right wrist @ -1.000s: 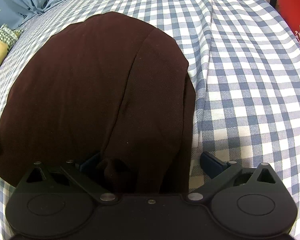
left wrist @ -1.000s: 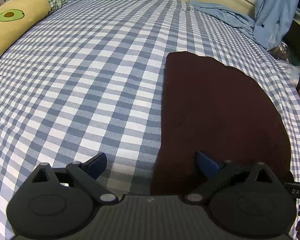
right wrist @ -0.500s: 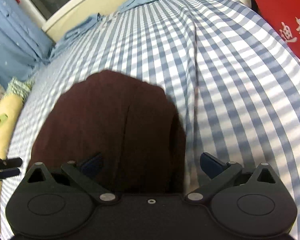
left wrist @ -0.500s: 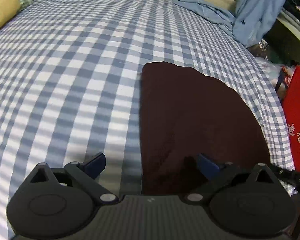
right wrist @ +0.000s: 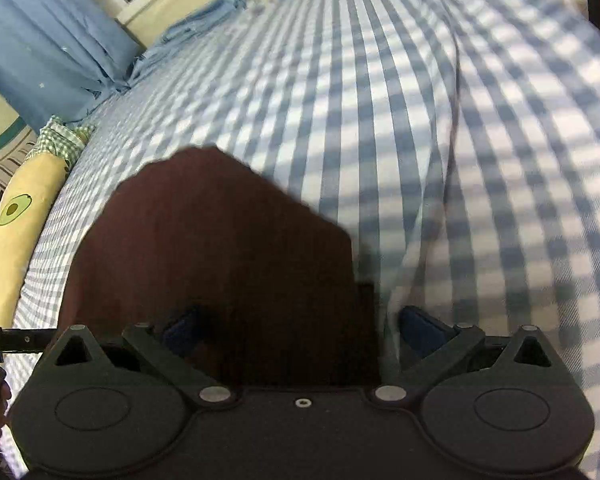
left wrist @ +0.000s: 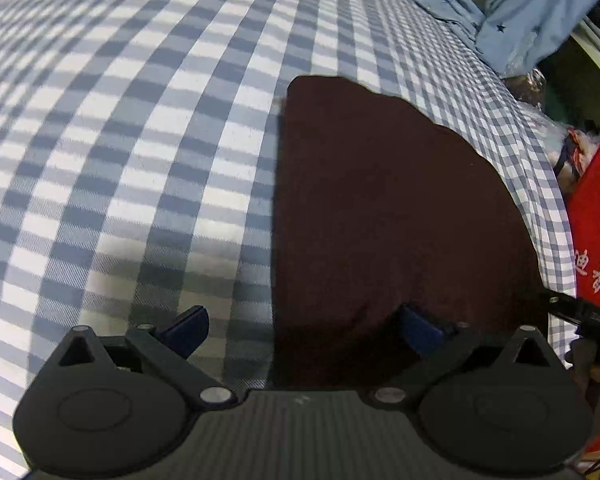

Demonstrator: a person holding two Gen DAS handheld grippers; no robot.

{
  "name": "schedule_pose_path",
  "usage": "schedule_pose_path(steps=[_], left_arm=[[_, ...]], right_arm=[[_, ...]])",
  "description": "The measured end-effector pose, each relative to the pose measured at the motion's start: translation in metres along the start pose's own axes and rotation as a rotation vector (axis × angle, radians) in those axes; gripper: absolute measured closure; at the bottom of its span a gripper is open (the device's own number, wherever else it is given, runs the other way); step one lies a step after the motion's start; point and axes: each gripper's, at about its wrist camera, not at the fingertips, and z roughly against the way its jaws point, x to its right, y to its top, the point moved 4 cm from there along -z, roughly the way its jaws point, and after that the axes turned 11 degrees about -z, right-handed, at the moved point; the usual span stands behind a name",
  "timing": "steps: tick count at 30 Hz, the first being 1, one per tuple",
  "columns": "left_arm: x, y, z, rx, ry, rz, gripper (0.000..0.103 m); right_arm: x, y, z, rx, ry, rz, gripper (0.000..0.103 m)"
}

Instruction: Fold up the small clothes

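Vs 1 s ago, both claws have pulled up and back from the dark maroon garment (left wrist: 380, 208): it looks smaller in the right wrist view and more of the checked bed sheet (left wrist: 140, 120) shows around it. The long fold ridge seen on the cloth 1 s ago no longer reads in the right view; the top now looks flat, though motion blur makes that unsure.

Left claw (left wrist: 302, 326): jaws wide apart, nothing between them. Its left finger is over bare sheet, its right finger over the garment's near edge; whether it touches, can't tell. Right claw (right wrist: 296, 326): jaws also wide apart, empty, straddling the garment's near right edge.

Garment lies flat on the bed, towards the right side, in a roughly rectangular folded shape. Prob. 1 fold is done and released; next is either another fold or a move to a different item.

Around: avocado-print pillow (right wrist: 18, 216) at far left, blue star-print cloth (left wrist: 540, 20) and a blue curtain (right wrist: 40, 48) at the bed head, red bag w/ white characters (left wrist: 596, 240) off the right edge. None lie on the garment. Sheet has a long wrinkle (right wrist: 452, 128) right of the garment, which could snag a slide that way.
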Motion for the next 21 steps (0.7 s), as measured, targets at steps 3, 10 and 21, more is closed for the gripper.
schedule_pose_path(steps=[3, 10, 21], left_arm=[[0.001, -0.001, -0.004, 0.004, 0.004, -0.004, 0.0], [-0.001, -0.002, -0.013, -0.014, -0.001, 0.017, 0.0], [0.003, 0.001, -0.018, -0.036, 0.023, 0.006, 0.0]], right_arm=[[-0.012, 0.005, 0.018, 0.092, 0.045, 0.037, 0.001], [0.002, 0.011, -0.026, -0.086, 0.074, -0.071, 0.0], [-0.005, -0.018, -0.015, -0.09, 0.037, -0.032, 0.011]])
